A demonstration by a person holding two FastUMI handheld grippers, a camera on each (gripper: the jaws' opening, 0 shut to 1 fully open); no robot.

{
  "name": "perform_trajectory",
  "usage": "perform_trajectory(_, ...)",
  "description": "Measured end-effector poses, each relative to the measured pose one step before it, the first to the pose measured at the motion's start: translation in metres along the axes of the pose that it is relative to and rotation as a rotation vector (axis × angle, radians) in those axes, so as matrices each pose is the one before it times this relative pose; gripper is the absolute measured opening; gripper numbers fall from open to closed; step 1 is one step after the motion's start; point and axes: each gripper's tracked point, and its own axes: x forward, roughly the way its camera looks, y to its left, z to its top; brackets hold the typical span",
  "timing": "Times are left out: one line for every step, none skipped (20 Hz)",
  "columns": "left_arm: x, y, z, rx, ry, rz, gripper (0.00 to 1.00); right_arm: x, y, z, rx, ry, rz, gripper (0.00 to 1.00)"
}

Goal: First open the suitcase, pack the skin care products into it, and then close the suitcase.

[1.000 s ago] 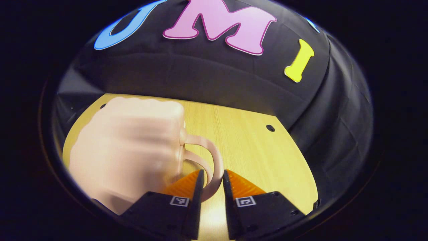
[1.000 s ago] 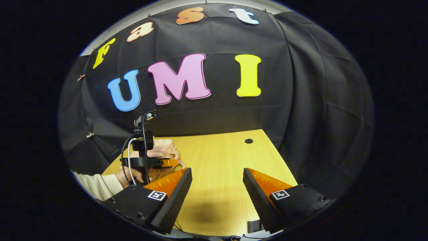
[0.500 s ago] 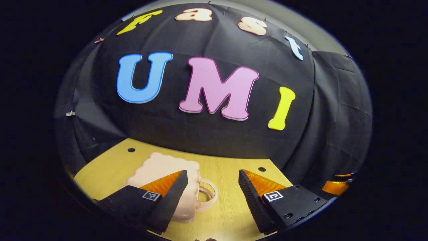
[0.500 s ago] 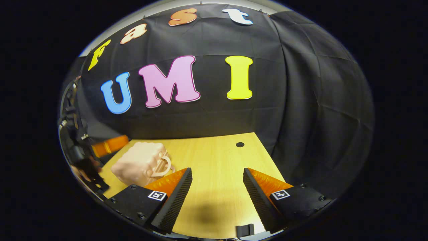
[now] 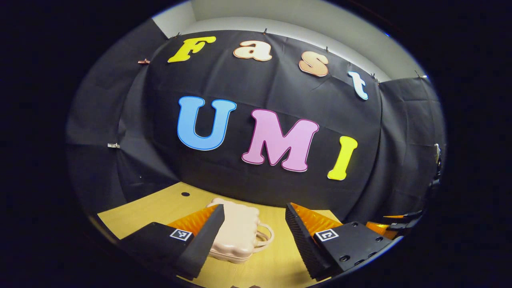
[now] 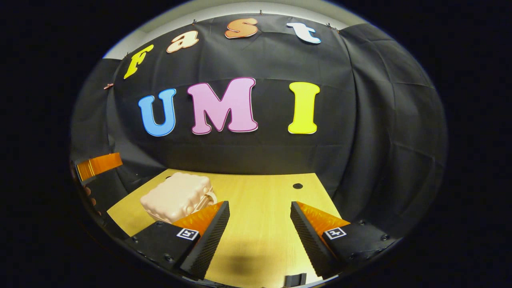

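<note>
The closed suitcase lies flat on the counter, handle to the right, likely packed. Left gripper and right gripper hover clear, fingers wide, holding nothing.

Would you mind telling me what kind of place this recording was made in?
Most likely a staged recording booth rather than a home: black cloth hangs as the wall behind a bare wooden table, and the one prop on it is a small closed pink suitcase.
</note>
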Motion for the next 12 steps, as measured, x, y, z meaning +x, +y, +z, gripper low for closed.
perform_trajectory(-0.00449, 0.00018, 0.00132, 0.008, -0.00326, -0.00405, 0.96, -0.00082, 0.00906, -0.00535, 0.00241, 0.0182, 0.01885, 0.97)
perform_trajectory(-0.00111, -0.00021, 0.00239, 0.01112, -0.00548, -0.0094, 0.96, 0.00027, 0.00719, -0.0013, -0.01289, 0.00757, 0.02071, 0.97)
perform_trajectory(-0.00241, 0.00169, 0.00176, 0.01945, -0.00493, 0.00298, 0.96, 0.00065, 0.0003, 0.00063, -0.01734, 0.00044, -0.00436, 0.97)
perform_trajectory(-0.00208, 0.00184, -0.00022, 0.02929, -0.002, 0.00486, 0.96, -0.0004, -0.00093, 0.00232, -0.00944, -0.00787, -0.00605, 0.97)
perform_trajectory(-0.00312, 0.00568, -0.00027, 0.03576, 0.00353, 0.02256, 0.96, 0.00034, -0.00004, 0.00434, 0.00289, -0.00934, -0.00649, 0.97)
perform_trajectory(-0.00226, 0.00422, 0.00078, 0.02565, -0.00204, 0.00596, 0.96, 0.00043, 0.00111, 0.00286, 0.01301, -0.00952, -0.00707, 0.97)
perform_trajectory(-0.00243, 0.00111, 0.00155, 0.01259, -0.00751, -0.01498, 0.96, -0.00004, 0.0019, 0.00389, 0.0193, -0.01114, -0.00549, 0.97)
perform_trajectory(-0.00025, 0.00278, 0.00027, 0.00574, -0.00286, -0.00483, 0.96, -0.001, 0.00256, 0.00289, 0.01787, -0.00976, -0.00575, 0.97)
perform_trajectory(-0.00081, 0.00566, -0.00035, 0.00175, 0.0031, -0.001, 0.96, -0.00168, 0.00189, 0.00173, 0.00827, -0.00569, -0.00747, 0.97)
perform_trajectory(0.00106, 0.00583, -0.00106, -0.00071, -0.00136, -0.00056, 0.96, -0.00271, 0.00189, 0.00126, -0.00063, -0.01035, -0.00863, 0.97)
perform_trajectory(-0.0003, 0.00493, 0.00052, -0.00108, -0.00452, 0.00064, 0.96, -0.00267, 0.00177, -0.00031, -0.00545, -0.00609, -0.00853, 0.97)
perform_trajectory(0.00106, 0.00443, -0.00102, 0.00006, -0.00201, 0.00141, 0.96, -0.00206, 0.00171, -0.0037, -0.00449, -0.00007, -0.00832, 0.97)
